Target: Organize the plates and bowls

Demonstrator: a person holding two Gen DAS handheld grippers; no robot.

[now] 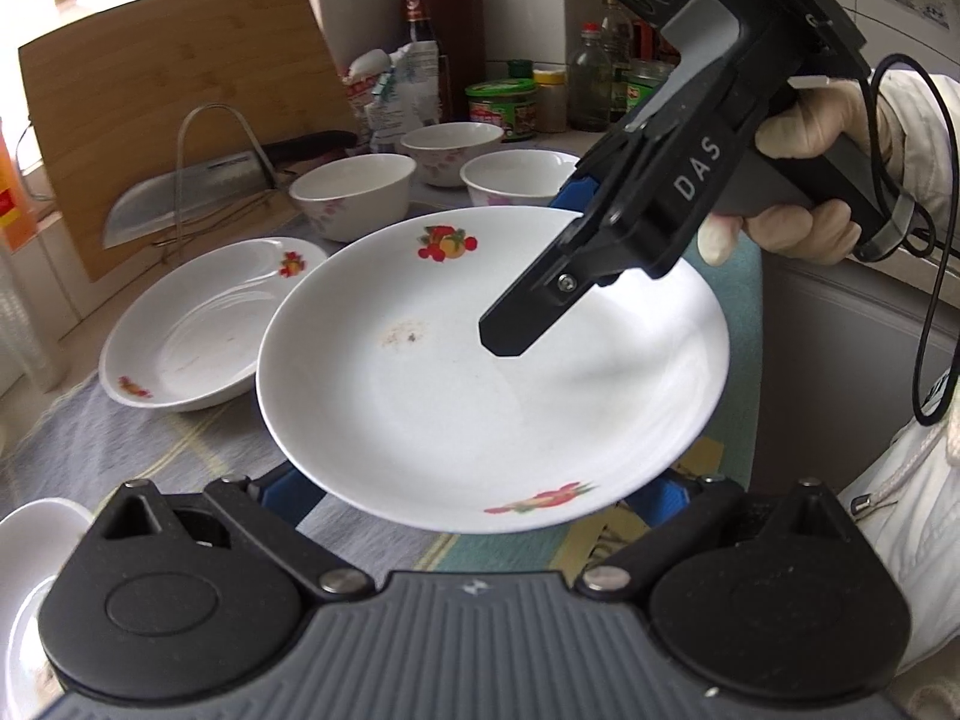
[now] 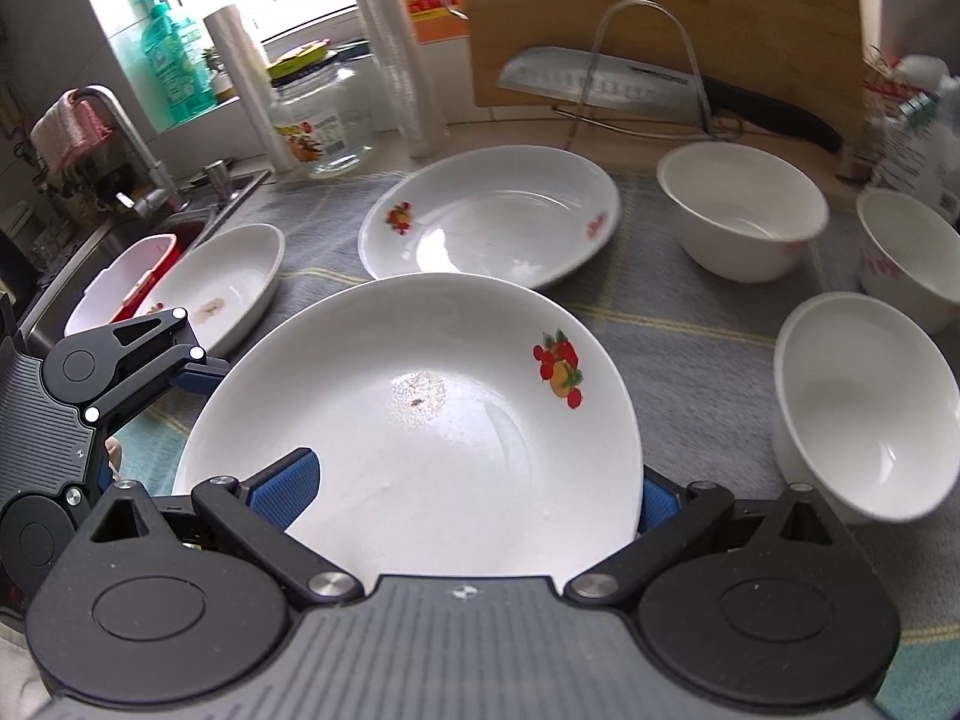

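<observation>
A white plate with fruit prints (image 1: 456, 396) (image 2: 420, 420) sits low over the grey striped cloth (image 1: 150, 450). My left gripper (image 1: 474, 483) is open, with both blue fingers tucked under the plate's near rim; one finger (image 2: 201, 373) shows in the right wrist view. My right gripper (image 2: 471, 495) (image 1: 540, 264) is open and straddles the opposite rim, one finger over the plate and the other under it. A second fruit plate (image 1: 180, 336) (image 2: 492, 222) and a third (image 2: 222, 282) lie on the cloth. Three white bowls (image 2: 738, 210) (image 2: 906, 252) (image 2: 864, 408) stand beyond.
A wooden cutting board (image 1: 180, 90) leans at the back with a cleaver (image 2: 600, 81) on a wire rack. Sauce bottles and jars (image 1: 504, 105) crowd the wall. A sink with a faucet (image 2: 120, 138) lies at the left. A gloved hand (image 1: 804, 180) holds the right gripper.
</observation>
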